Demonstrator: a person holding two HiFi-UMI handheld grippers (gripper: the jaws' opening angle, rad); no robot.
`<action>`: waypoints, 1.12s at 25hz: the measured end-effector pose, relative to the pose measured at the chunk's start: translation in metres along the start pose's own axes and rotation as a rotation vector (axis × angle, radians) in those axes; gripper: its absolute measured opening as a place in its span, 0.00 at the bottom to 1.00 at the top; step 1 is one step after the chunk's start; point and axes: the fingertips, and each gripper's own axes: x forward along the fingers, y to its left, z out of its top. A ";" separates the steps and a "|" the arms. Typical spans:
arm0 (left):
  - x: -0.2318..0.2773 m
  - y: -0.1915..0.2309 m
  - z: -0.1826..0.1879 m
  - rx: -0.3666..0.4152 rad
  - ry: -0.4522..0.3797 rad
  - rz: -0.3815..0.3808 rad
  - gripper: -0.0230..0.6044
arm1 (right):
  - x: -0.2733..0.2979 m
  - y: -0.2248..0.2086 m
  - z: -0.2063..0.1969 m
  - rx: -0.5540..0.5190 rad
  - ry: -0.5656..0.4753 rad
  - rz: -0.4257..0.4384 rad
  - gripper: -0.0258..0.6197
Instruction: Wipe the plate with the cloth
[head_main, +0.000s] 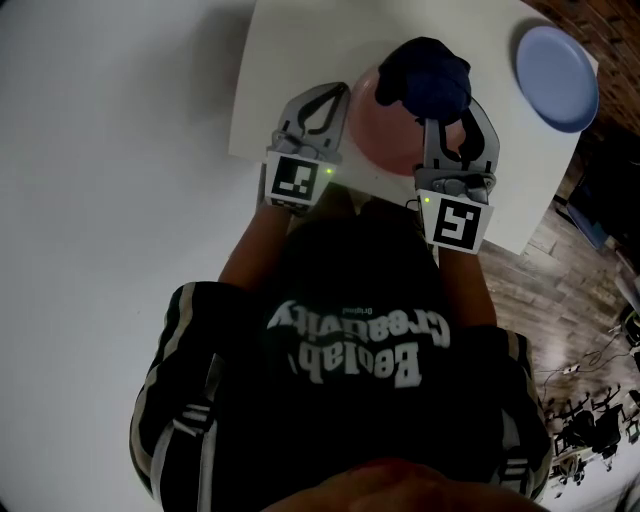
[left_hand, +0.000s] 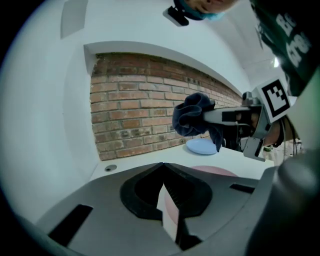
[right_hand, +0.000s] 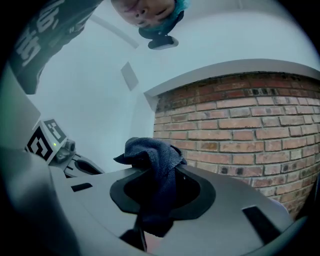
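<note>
**Status: cloth clamped over pink plate**

1. Reference item. The pink plate (head_main: 385, 135) lies on the white table (head_main: 290, 70), directly ahead of the person's chest. All positions below are given from this plate.

2. Right gripper (head_main: 447, 118). Located at the plate's right side, reaching in over its rim. The jaws are clamped on the dark blue cloth (head_main: 425, 75). In the right gripper view the cloth (right_hand: 152, 160) is bunched above the jaw tips and hangs down through the gap between them. The bunch sits above the plate's far half.

3. Left gripper (head_main: 335, 98). Located at the plate's left edge, with the tips at the rim. In the left gripper view the jaws (left_hand: 162, 164) stand together, tip against tip. A narrow pale-and-pink sliver shows in the slot behind the tips; it may be the plate rim, but the view does not settle this. The plate (left_hand: 215, 171) shows just beyond the jaws, with the cloth (left_hand: 192, 117) above it.

4. Other items. A blue plate (head_main: 557, 75) rests on the same table, well apart from the pink plate, to its far right. A brick wall (left_hand: 135, 100) stands beyond the table.
</note>
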 end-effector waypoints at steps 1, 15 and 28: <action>0.002 0.001 -0.008 -0.010 0.026 0.004 0.04 | 0.001 0.000 -0.005 0.004 0.014 0.007 0.17; 0.019 -0.024 -0.120 -0.309 0.427 -0.168 0.30 | 0.003 -0.010 -0.078 -0.079 0.191 0.029 0.17; 0.039 -0.005 -0.139 -0.328 0.549 -0.135 0.06 | 0.012 -0.011 -0.094 -0.113 0.236 0.003 0.17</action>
